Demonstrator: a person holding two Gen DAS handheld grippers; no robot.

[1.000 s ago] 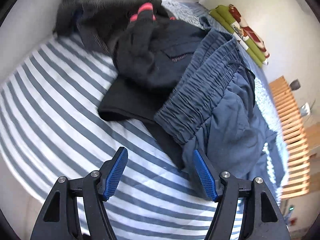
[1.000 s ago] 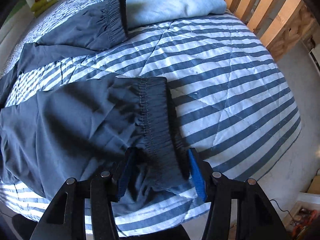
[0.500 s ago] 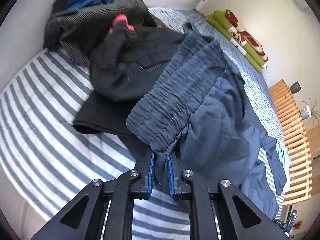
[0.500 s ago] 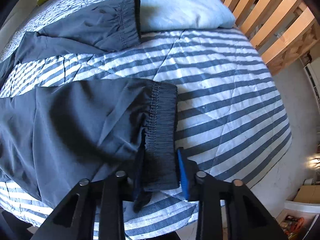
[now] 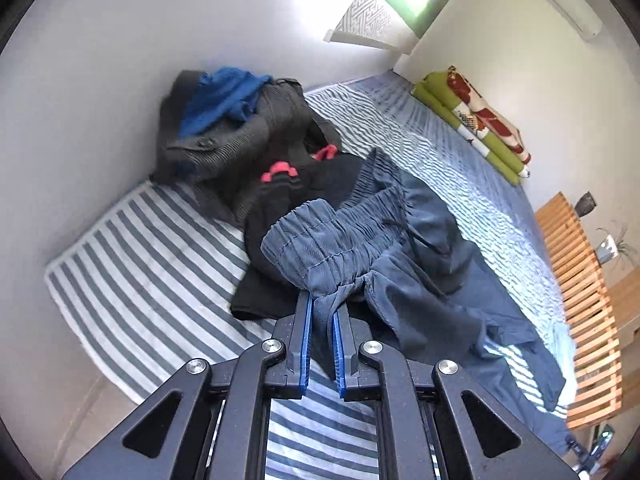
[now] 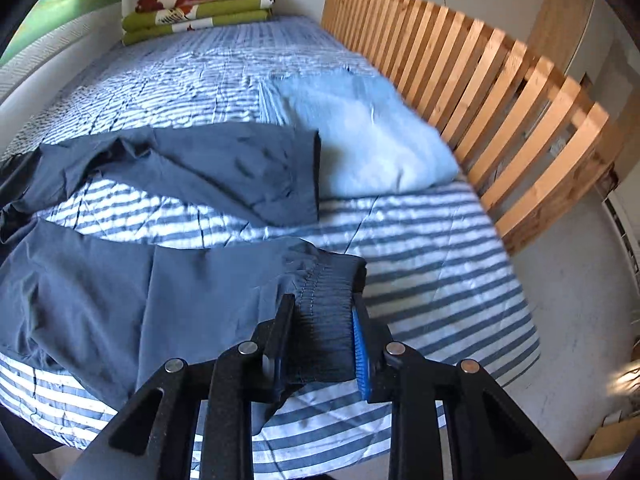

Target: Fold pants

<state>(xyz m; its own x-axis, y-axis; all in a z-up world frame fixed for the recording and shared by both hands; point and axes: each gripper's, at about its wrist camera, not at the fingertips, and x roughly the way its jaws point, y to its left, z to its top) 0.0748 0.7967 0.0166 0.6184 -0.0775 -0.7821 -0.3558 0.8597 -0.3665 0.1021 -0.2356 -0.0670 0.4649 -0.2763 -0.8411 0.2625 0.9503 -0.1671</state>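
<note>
A: Slate-blue lightweight pants with a gathered elastic waistband (image 5: 344, 240), spread across the striped blue-and-white quilted bed cover (image 5: 152, 280). Waistband bunched and lifted at one end.
B: Clamped there by the left hand-held gripper (image 5: 322, 312), blue pads pressed together on a pinch of cloth just below the elastic.
A: Over at the leg end, near elastic cuff (image 6: 328, 312) raised off the cover, pinched between the fingers of the right hand-held gripper (image 6: 320, 336).
B: Other leg (image 6: 208, 168) lying flat beyond, cuff touching a pale blue folded cloth (image 6: 360, 136).
A: Behind the waistband, a heap of dark clothes with pink trim and a bright blue garment (image 5: 248, 148), against the white wall.
B: Slatted wooden rail (image 6: 500, 92) along the far side of the bed. Folded green and red-patterned blankets (image 6: 200, 8) at the head.
</note>
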